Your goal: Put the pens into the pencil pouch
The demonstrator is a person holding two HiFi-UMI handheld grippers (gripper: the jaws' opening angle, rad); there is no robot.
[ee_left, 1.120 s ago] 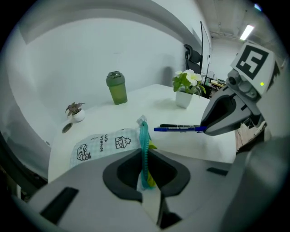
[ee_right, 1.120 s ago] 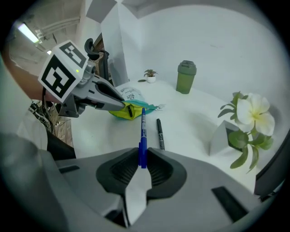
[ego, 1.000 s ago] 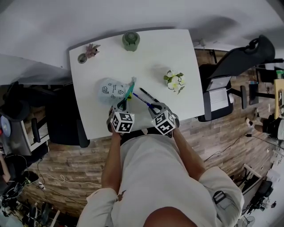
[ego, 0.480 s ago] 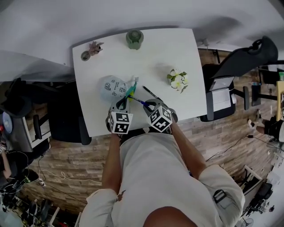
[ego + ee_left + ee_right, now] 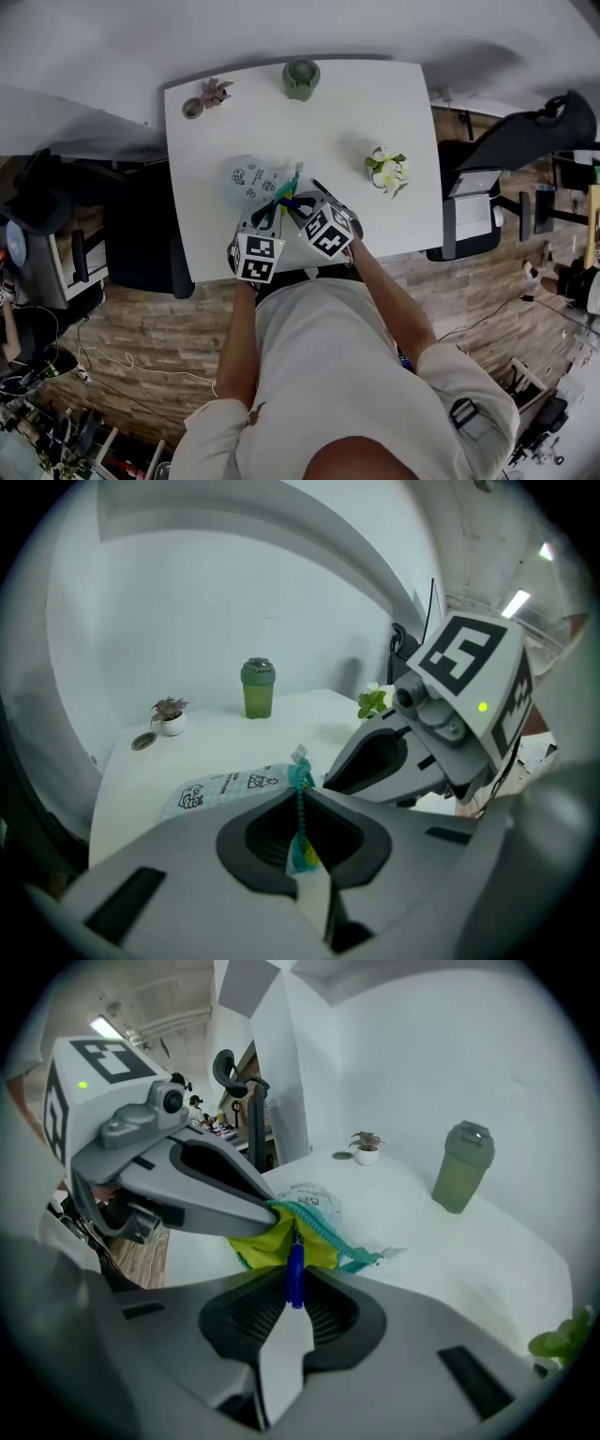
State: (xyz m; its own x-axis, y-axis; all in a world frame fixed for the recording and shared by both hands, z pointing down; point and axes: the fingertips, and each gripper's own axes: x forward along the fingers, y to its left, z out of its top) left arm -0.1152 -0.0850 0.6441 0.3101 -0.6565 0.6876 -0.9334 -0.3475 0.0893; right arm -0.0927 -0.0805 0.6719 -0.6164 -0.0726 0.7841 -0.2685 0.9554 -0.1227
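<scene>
- Pencil pouch (image 5: pixel 249 177), made of soft pale cloth with little drawings and a teal zip, lies near the middle of the white table (image 5: pixel 375 103).
- The left gripper (image 5: pixel 303 852) is squeezed tight on the zip edge of the pouch. That end is pulled up off the table.
- The pouch mouth is open, and its yellow inside (image 5: pixel 267 1246) shows.
- The right gripper (image 5: pixel 294 1290) is pinched tight on a thin blue pen (image 5: pixel 295 1267).
- The pen points forward, and its tip is right at the open mouth, against the yellow inside.
- The two grippers are close together at the near end of the pouch.
- A thin black pen (image 5: pixel 320 187) lies on the table just beside the right gripper.
- A green cup with a lid (image 5: pixel 301 79) stands at the far edge of the table.
- A small pot plant (image 5: pixel 214 92) is at the far left corner.
- A bunch of white flowers (image 5: pixel 387 170) sits at the right side, well apart from the pouch.
</scene>
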